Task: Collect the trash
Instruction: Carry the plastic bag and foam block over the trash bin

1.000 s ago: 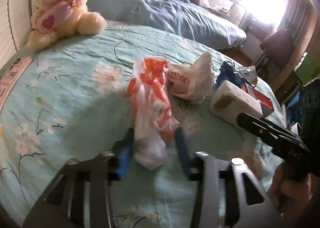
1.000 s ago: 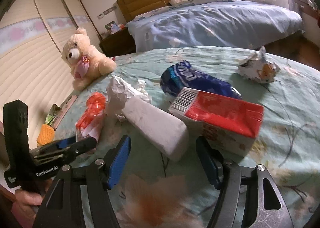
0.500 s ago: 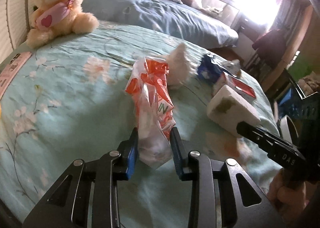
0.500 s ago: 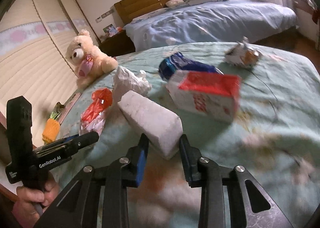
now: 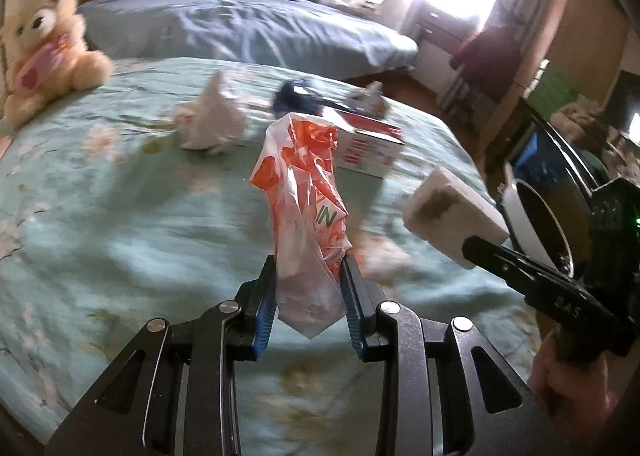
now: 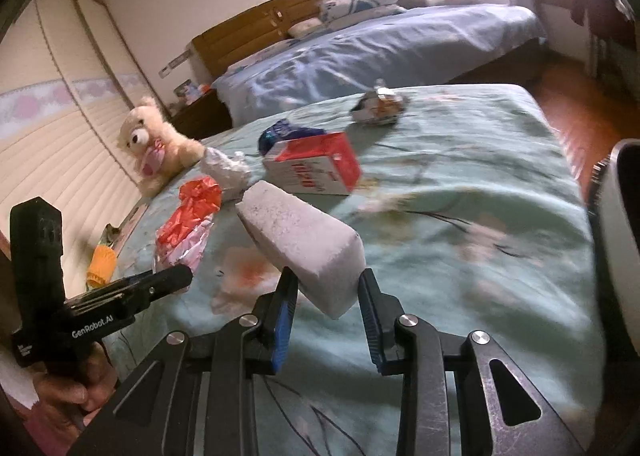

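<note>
left gripper [image 5: 308, 280]: jaws pinching the lower end of the orange-and-white plastic bag [image 5: 306, 192], holding it up off the bedspread [image 5: 120, 216]
right gripper [image 6: 328, 296]: jaws squeezing the white foam block [image 6: 300, 236], block lifting clear of the bedspread
still lying on bed: red-and-white carton [image 6: 316, 168], crumpled white bag [image 5: 208, 124], blue wrapper [image 6: 284, 132], small crumpled wrapper [image 6: 378, 108]
bin [image 5: 536, 224]: sitting at the bed's right edge, just beyond the block
teddy bear [image 5: 44, 52]: sitting at far left

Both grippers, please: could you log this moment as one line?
left gripper: shut on orange plastic bag | right gripper: shut on white block | both lifted off bedspread
</note>
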Tool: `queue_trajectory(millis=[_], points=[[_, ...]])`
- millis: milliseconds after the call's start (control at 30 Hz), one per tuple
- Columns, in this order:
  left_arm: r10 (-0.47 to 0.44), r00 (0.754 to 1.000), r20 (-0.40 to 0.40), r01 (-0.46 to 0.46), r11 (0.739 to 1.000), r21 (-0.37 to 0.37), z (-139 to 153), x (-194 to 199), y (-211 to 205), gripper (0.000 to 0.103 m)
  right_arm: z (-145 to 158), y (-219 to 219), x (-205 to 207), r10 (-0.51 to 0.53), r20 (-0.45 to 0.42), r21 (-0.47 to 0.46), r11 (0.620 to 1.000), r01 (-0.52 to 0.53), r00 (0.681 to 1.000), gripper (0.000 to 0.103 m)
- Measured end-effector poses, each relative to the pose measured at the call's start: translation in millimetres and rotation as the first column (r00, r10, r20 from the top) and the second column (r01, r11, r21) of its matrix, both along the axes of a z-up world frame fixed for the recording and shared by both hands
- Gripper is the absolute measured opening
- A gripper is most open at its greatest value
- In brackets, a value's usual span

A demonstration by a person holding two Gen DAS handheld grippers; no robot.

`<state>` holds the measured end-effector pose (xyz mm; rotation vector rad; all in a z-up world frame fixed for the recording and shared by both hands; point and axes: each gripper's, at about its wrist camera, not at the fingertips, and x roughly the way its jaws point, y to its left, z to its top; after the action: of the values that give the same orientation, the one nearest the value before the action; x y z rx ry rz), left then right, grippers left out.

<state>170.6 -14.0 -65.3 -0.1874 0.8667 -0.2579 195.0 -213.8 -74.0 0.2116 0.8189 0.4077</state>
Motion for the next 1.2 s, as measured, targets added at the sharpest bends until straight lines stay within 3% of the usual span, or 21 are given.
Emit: queue_trajectory(millis=[400,1200], points=[[-0.129,0.991,0.028,0.128,0.992,0.011,15.6,-3.9,-55.1,0.029,13.3,-38.0,-27.6,-0.083,0.03,0.006,0.997,0.083,0.996,0.031],[-0.323,0.946,0.037,0.322,0.946,0.034,22.8,-6.4,-153.0,0.029,19.9,-123.4,-63.0,-0.277,0.047,0.012,0.961,0.277,0.96,0.032]])
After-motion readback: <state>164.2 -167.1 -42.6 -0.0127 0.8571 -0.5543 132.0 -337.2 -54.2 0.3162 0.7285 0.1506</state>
